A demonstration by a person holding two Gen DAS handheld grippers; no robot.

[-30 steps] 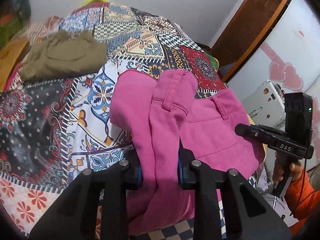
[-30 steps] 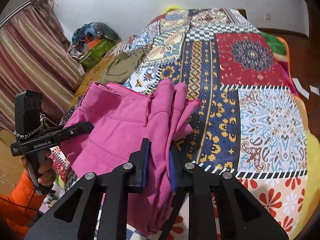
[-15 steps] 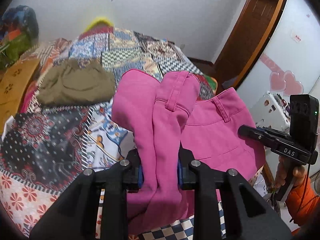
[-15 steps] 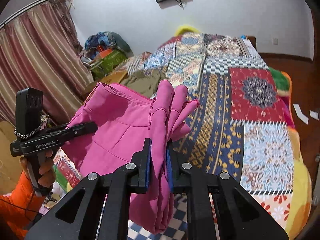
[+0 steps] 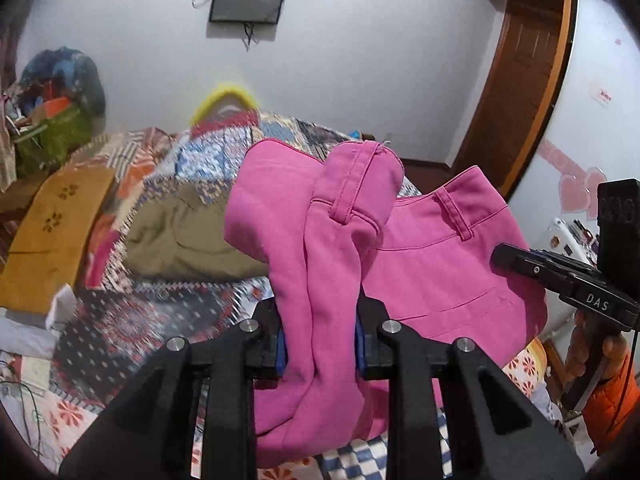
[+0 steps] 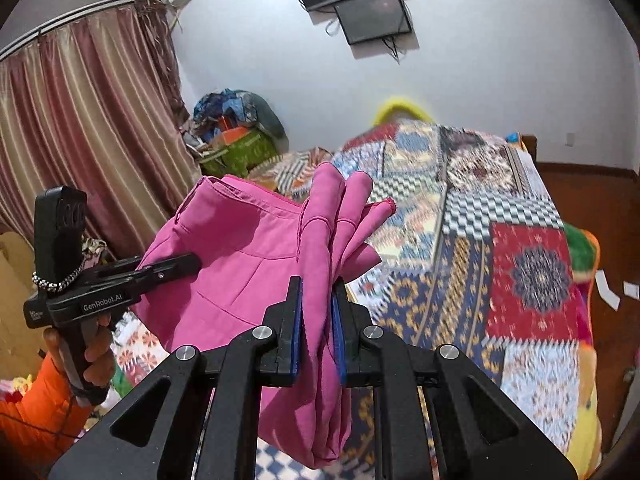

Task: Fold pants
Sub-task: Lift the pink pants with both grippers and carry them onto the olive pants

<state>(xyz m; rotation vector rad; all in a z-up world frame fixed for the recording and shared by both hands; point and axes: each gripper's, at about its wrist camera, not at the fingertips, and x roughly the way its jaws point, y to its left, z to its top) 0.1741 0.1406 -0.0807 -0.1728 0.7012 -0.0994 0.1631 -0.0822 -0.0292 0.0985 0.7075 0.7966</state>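
The pink pants hang in the air above the quilt, waistband stretched between both grippers. The left gripper pinches one bunched end, the right gripper the other. Best keep both level, lowering toward twelve o'clock, short of the khaki pile.

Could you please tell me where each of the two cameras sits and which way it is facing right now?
Left wrist: on the left gripper, facing up the bed to the wall; the right gripper and its hand show at right.
Right wrist: on the right gripper, facing the bed and curtain; the left gripper and its hand show at left.
Shared: the pink pants, clamped by both, bed, wall screen.
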